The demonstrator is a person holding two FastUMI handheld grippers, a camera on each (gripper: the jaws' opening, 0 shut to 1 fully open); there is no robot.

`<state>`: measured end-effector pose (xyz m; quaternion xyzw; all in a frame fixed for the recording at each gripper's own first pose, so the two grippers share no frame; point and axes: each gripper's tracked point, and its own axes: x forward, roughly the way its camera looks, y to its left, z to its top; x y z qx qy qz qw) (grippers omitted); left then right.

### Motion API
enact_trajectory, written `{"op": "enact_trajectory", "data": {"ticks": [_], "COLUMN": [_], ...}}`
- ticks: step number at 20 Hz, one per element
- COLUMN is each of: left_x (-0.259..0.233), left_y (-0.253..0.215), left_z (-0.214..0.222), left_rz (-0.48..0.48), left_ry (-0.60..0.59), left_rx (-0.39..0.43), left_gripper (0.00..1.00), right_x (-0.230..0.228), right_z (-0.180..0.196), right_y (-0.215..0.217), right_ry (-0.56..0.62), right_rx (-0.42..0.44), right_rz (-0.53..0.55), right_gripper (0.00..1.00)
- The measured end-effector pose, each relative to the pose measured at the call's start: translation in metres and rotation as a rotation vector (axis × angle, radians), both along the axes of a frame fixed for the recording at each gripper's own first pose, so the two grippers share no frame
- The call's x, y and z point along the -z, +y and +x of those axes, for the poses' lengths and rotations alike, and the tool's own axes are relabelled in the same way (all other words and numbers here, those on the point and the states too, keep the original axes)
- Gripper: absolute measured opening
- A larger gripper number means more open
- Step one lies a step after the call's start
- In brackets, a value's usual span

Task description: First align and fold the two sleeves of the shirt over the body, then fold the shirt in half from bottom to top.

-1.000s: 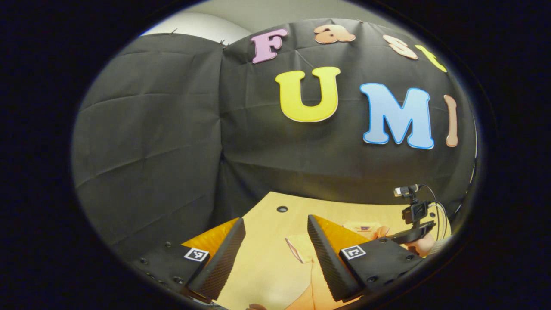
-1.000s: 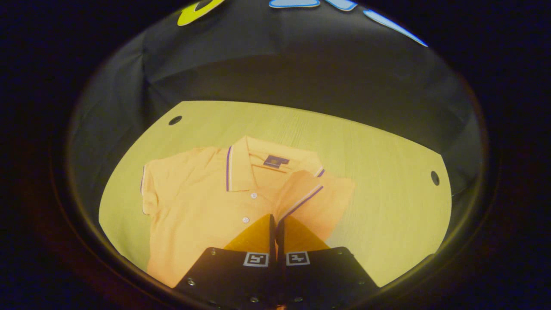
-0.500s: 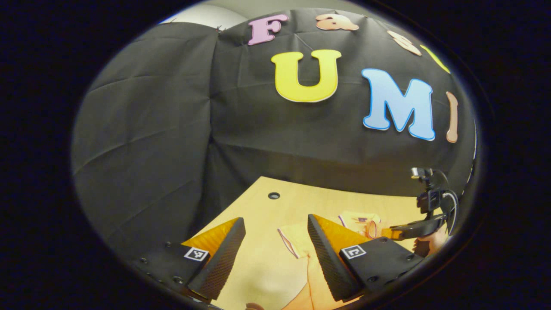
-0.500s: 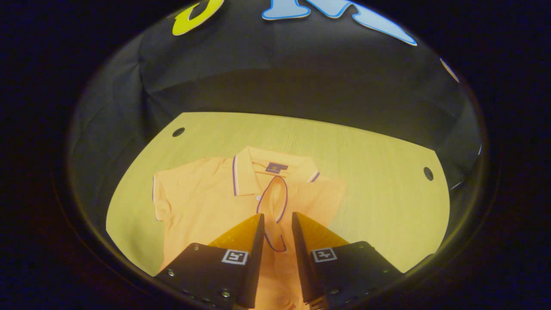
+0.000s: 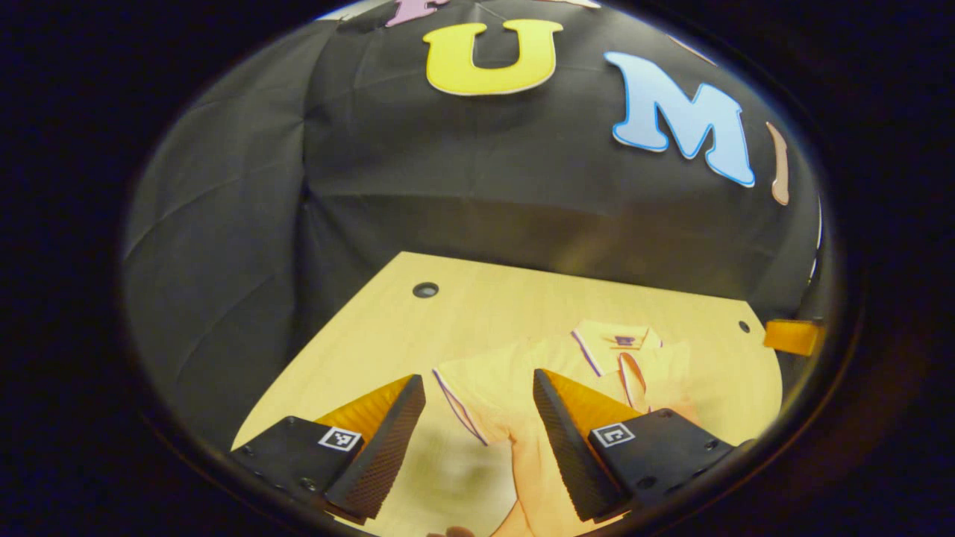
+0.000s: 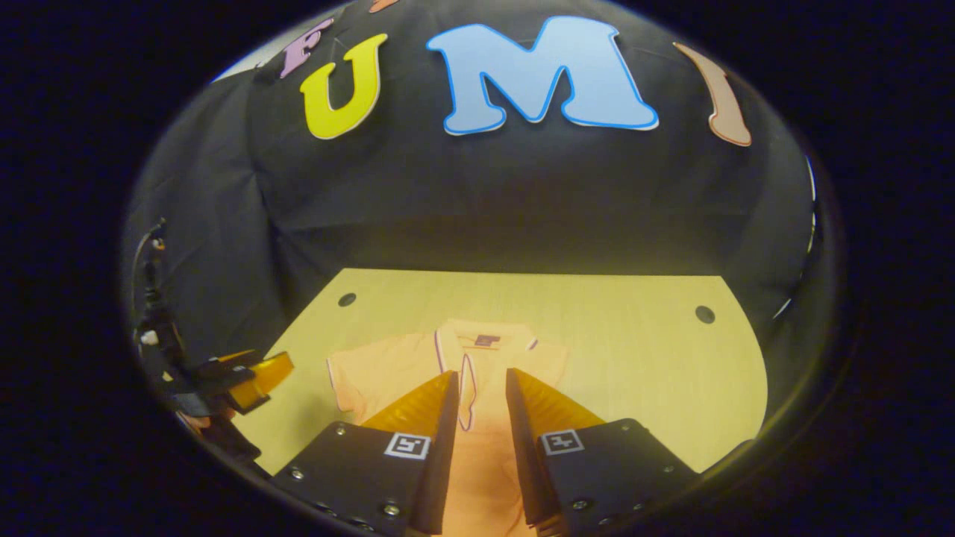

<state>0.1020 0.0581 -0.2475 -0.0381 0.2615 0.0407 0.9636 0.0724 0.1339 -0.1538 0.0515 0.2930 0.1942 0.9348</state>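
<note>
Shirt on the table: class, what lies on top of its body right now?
One sleeve lies folded over the shirt by the collar. The other sleeve is still spread on the table.

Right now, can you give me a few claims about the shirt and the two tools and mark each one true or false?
1. The shirt lies on the table. True.
2. The right tool is clamped on the shirt. False: its fingers stand apart and hold nothing.
3. One sleeve is folded over the shirt's body. True: it lies down the middle below the collar.
4. Both sleeves are folded in. False: the other sleeve is spread flat on the table.
5. The left tool is shut. False: its fingers are wide apart, with that flat sleeve showing between them.
</note>
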Motion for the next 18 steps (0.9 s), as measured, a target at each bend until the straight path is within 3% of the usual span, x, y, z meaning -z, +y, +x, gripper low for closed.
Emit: {"op": "enact_trajectory", "data": {"ticks": [5, 11, 18], "left_x": [0.075, 0.137, 0.144], "left_y": [0.007, 0.028, 0.024], "left_z": [0.023, 0.038, 0.046], "left_rz": [0.004, 0.021, 0.013], "left_ry": [0.123, 0.22, 0.211], "left_rx": [-0.02, -0.083, -0.091], "left_gripper": [0.96, 0.98, 0.96], "right_x": [-0.023, 0.0, 0.017], "right_z": [-0.031, -0.058, -0.068], "right_y": [-0.029, -0.066, -0.091], "right_ry": [-0.041, 0.023, 0.075], "right_rx": [0.061, 0.165, 0.247], "right_rz": [0.002, -0.04, -0.043], "right_gripper": [0.39, 0.4, 0.4]}}
